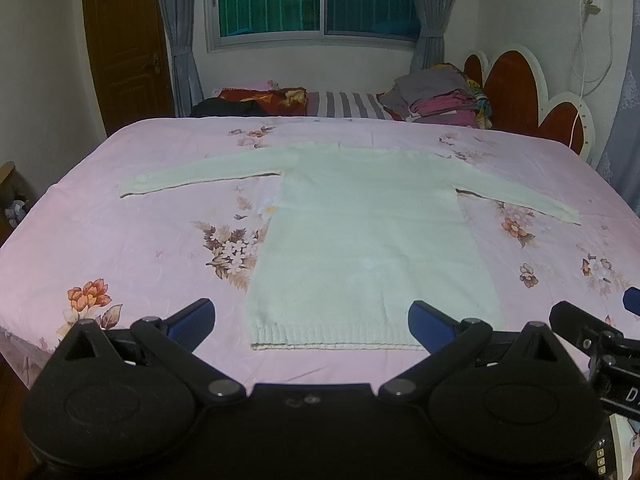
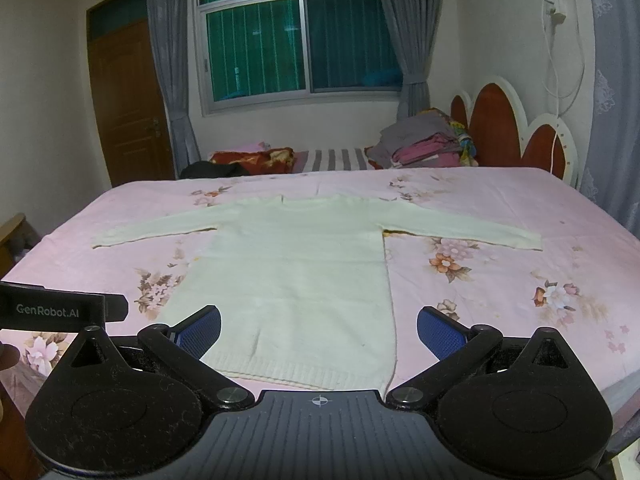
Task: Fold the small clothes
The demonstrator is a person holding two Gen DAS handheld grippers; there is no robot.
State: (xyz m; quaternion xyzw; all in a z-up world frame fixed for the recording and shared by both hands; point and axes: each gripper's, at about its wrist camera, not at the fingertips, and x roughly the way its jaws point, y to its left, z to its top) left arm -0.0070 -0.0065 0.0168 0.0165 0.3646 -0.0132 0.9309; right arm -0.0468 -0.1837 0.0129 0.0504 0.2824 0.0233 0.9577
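**Zero Folds Completed: Sweater Laid Flat, Both Grippers Clear**

One large bed covered by a pink floral-print sheet (image 1: 120, 240) serves as the work surface. A pale knitted long-sleeved sweater (image 1: 372, 240) lies flat on it near the front edge, neck toward the far side and ribbed hem (image 1: 336, 338) nearest the cameras. Both sleeves extend outward: the left sleeve (image 1: 208, 172) and the right sleeve (image 1: 516, 196) lie straight on the sheet, well apart from the body panel below the shoulders.

Task status: no fold is visible. The garment appears spread and smoothed, which suggests the preparation stage is complete. Remaining work, as a judgement: fold each sleeve inward, then fold the body and set the garment aside.

A stack of folded clothes in grey and pink (image 1: 440, 100) rests on the striped bedding beyond the sheet, next to the red and white headboard (image 1: 516, 92).

The left gripper (image 1: 310, 322) is positioned just before the hem, blue-padded fingers (image 1: 190, 322) spread wide and holding nothing. The right gripper (image 2: 319, 334) is over the hem's right portion, fingers likewise spread and empty.
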